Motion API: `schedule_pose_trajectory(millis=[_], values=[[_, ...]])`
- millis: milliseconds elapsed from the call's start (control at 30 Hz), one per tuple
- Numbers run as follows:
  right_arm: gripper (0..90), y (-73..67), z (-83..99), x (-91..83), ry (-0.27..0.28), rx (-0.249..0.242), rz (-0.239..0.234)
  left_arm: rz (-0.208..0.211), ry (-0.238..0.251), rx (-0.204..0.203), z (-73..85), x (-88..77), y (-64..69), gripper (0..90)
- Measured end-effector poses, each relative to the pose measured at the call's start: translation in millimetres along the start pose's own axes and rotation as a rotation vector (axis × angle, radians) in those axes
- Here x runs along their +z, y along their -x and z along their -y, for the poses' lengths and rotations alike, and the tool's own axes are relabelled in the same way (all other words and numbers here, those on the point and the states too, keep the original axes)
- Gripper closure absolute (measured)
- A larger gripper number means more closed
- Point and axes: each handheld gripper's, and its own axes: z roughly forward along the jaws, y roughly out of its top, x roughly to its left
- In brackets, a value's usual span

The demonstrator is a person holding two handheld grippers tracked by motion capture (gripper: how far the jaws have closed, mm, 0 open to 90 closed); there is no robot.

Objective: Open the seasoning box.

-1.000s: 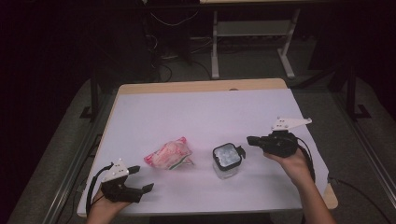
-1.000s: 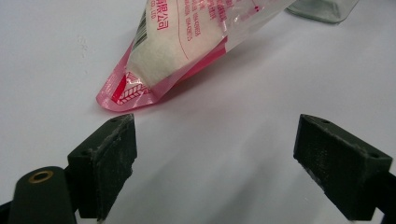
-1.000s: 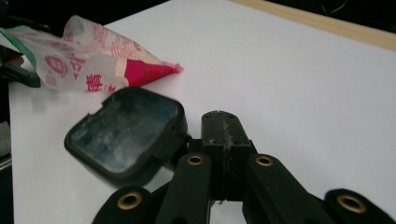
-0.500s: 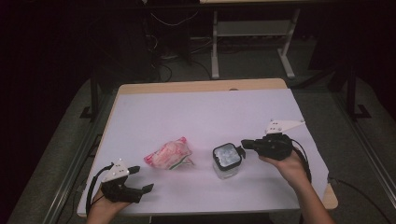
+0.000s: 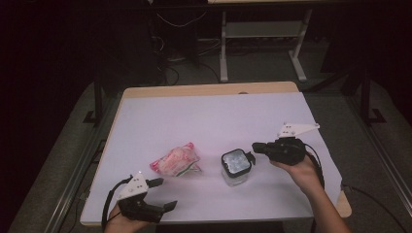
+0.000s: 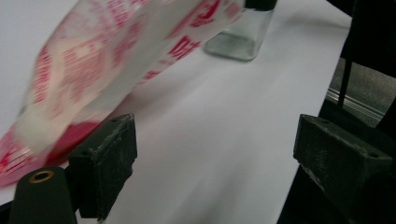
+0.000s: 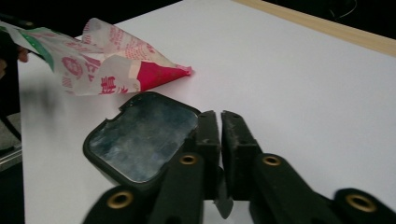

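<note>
A crumpled red-and-white plastic bag point(image 5: 176, 161) lies left of centre on the white table top point(image 5: 214, 116). To its right stands a square glass jar point(image 5: 236, 167) with a black lid point(image 7: 140, 140). My right gripper point(image 5: 255, 146) points left at the lid's right edge. Its jaws point(image 7: 219, 126) have just been opening to a thin slit, and I see nothing between the pads. My left gripper point(image 5: 165, 193) stands open near the front edge, just short of the bag point(image 6: 107, 60), with bare table between its jaws point(image 6: 224, 154). The jar point(image 6: 238, 32) shows beyond the bag.
The table's bare wood rim point(image 5: 209, 90) runs along the far side. Behind it stand a desk frame point(image 5: 262, 34) and loose cables point(image 5: 180, 48) on the dark floor. White table surface lies free beyond the bag and jar.
My right gripper has slid left until its tips reach the jar's lid. My left gripper has shifted right and a little up, nearer the bag.
</note>
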Motion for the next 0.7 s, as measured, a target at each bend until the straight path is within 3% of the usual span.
schedule_pose_trajectory(millis=[33, 167, 233, 433, 567, 700], values=[[83.6, 0.0, 0.0, 0.0, 0.000, 0.000, 0.000, 0.003, 0.003, 0.001, -1.8, 2.6, 4.3, 13.0], [61.1, 5.6, 1.0, 2.0, 0.034, 0.025, 0.008, 0.024, 0.008, 0.022, -10.1, 17.8, 23.7, 13.0], [58.4, 6.6, 1.3, 2.9, 0.033, 0.033, 0.006, 0.029, 0.004, 0.025, -11.5, 21.6, 27.4, 13.0], [37.9, 12.9, 8.7, 5.5, 0.044, 0.068, 0.024, 0.081, 0.025, 0.035, -18.7, 48.1, 46.2, 13.0], [30.8, 19.4, 11.4, 4.4, 0.048, 0.090, 0.050, 0.085, 0.029, 0.056, -23.6, 64.4, 56.0, 13.0], [26.4, 25.2, 15.3, 4.5, 0.066, 0.104, 0.083, 0.083, 0.048, 0.051, -28.7, 76.0, 63.0, 13.0]])
